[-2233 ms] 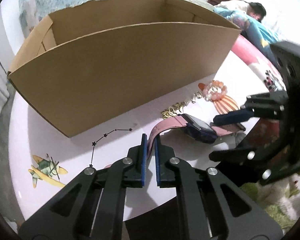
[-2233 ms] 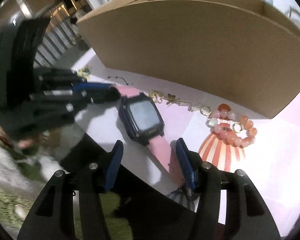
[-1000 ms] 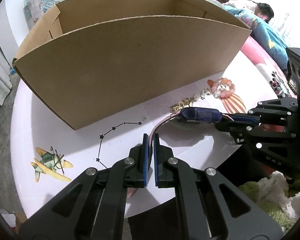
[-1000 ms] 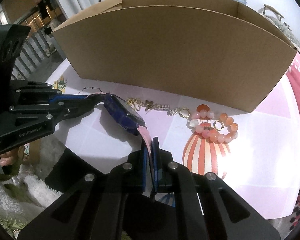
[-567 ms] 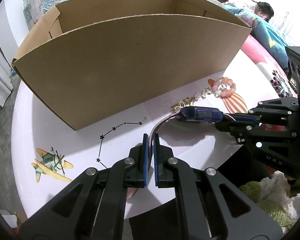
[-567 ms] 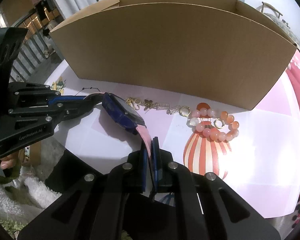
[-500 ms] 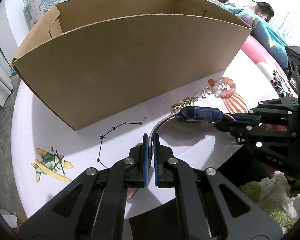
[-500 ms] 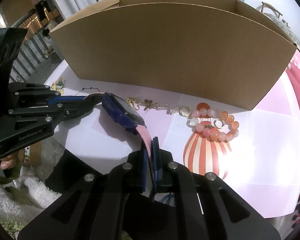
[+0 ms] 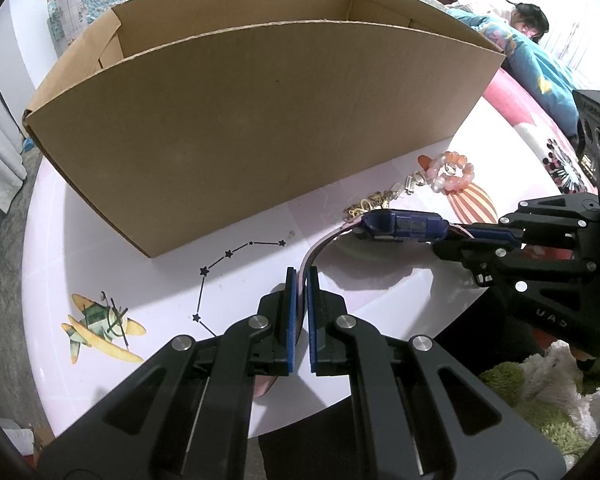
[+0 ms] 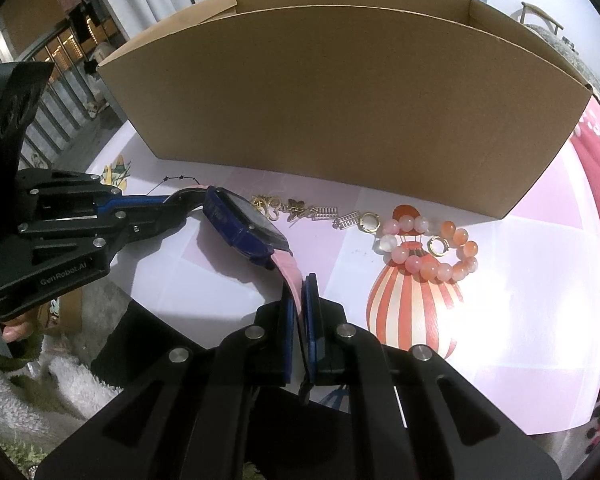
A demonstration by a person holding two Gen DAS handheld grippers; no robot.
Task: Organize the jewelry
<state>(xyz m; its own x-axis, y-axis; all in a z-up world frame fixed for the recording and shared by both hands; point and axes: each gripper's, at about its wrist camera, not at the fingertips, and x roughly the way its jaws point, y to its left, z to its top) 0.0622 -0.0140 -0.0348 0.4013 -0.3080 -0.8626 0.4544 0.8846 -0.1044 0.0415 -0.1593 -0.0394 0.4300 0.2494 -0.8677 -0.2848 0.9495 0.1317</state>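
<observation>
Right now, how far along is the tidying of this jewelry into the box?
Barely begun. Nothing visibly sits in the cardboard box, though its floor is hidden. In hand: the watch, lifted off the table, with the left gripper and right gripper each clamped on one end of its pink strap. Left on the table: the bead bracelet, gold chain and a small gold hoop.

Left gripper (image 9: 300, 280) & right gripper (image 9: 466, 236) each pinch a pink strap end of the blue-cased watch (image 9: 402, 226), lifted in front of brown cardboard box (image 9: 260, 128).
</observation>
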